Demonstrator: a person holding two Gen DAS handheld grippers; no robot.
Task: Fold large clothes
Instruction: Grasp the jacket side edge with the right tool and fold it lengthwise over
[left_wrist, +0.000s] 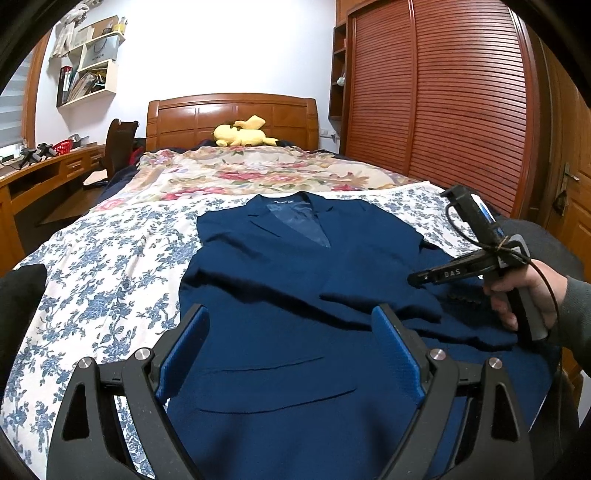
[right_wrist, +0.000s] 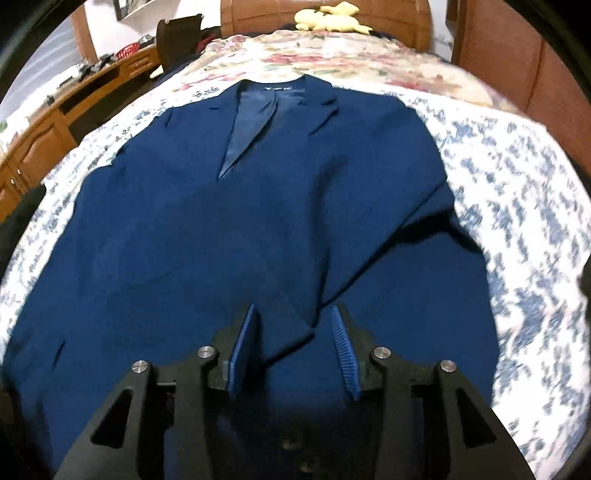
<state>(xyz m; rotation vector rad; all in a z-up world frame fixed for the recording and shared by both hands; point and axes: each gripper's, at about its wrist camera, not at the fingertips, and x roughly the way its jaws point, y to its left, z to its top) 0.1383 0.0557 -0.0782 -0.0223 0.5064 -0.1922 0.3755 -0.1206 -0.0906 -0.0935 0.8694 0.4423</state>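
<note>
A: Looking at the navy jacket (right_wrist: 258, 206) first: it lies face up on the blue-flowered sheet (left_wrist: 110, 266) of the bed (left_wrist: 236, 173), collar toward the wooden headboard (left_wrist: 232, 118), hem toward us. So its long axis runs head to foot of the bed.

B: And the sleeve?

A: The one on the right-hand side is already drawn across the front, lying slantwise over the chest, its cuff buttons near the right gripper (right_wrist: 295, 321). It makes a raised ridge of cloth there.

B: How do the fingers stand?

A: The right gripper's fingers are narrow but apart; cloth lies under the gap, and I see no pad pressing on it. The left gripper (left_wrist: 291, 321) stands wide over the lower front, above the pocket flap, holding nothing.

B: What makes this step go well, in your view?

A: I'd pinch the sleeve's edge cleanly, only the top layer, and lay it parallel to the long axis so the fold stays straight. The left gripper could pin the front flat meanwhile, or the whole panel may drag.

B: Beyond the jacket?

A: A red-flowered quilt (left_wrist: 236, 177), then a yellow plush toy (left_wrist: 242, 134) by the headboard.
</note>
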